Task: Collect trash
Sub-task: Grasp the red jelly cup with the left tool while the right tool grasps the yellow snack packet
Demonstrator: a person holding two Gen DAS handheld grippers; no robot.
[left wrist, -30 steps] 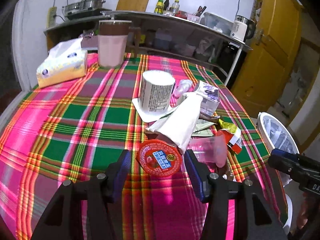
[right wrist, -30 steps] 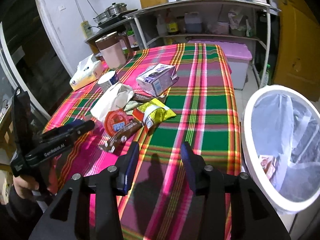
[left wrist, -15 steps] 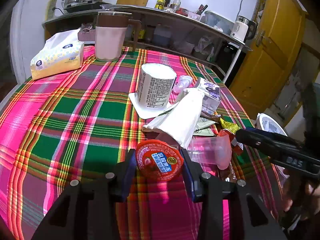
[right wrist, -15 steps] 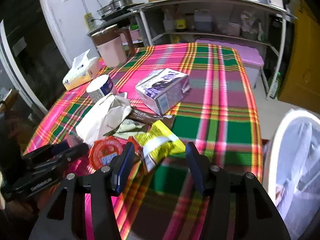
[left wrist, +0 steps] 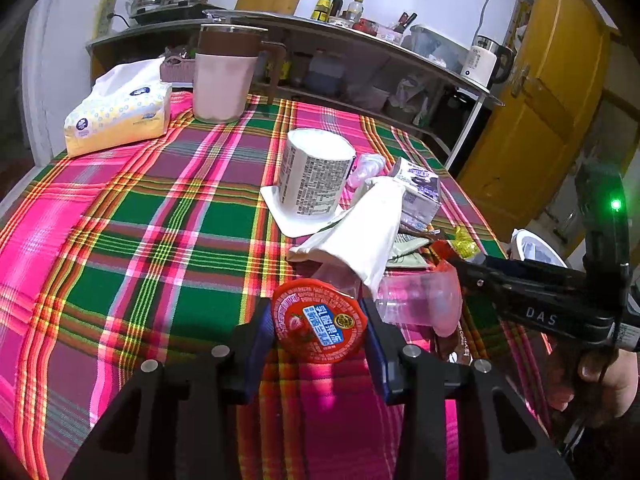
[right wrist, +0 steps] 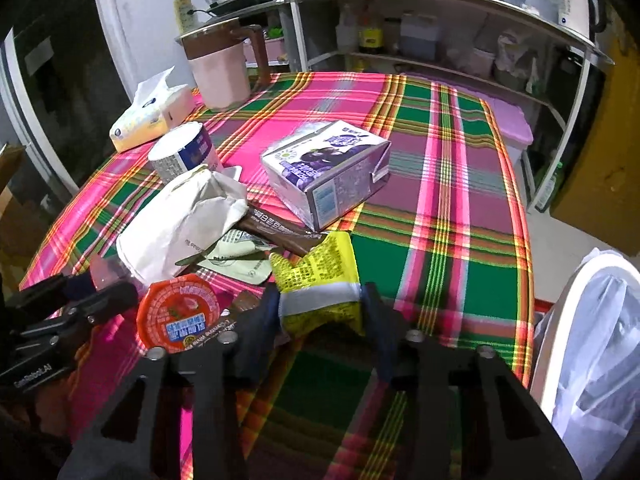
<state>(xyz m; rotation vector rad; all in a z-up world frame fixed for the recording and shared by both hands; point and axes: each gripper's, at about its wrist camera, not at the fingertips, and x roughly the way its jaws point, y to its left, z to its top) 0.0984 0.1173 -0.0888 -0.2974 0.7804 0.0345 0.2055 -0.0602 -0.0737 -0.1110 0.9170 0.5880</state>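
Left tongs (left wrist: pixel 319 330) clamped on red-lidded cup (left wrist: pixel 319 325), blue pads against both sides of the lid, low over the plaid desk (left wrist: pixel 140 216). Right tongs (right wrist: pixel 320 314) just closed in on yellow snack wrapper (right wrist: pixel 318 280), pads touching its crumpled near end. Beyond the left tongs: white paper bag (left wrist: pixel 360 232), clear plastic cup (left wrist: pixel 420 300) lying just right of the red lid, upturned paper tub (left wrist: pixel 316 176) farther on. Ahead of the right tongs: purple carton (right wrist: pixel 328 168) on its side, brown wrapper (right wrist: pixel 280 232) between it and the yellow one. Right of the right tongs, off the desk edge: white bin (right wrist: pixel 592 340) with a plastic liner.
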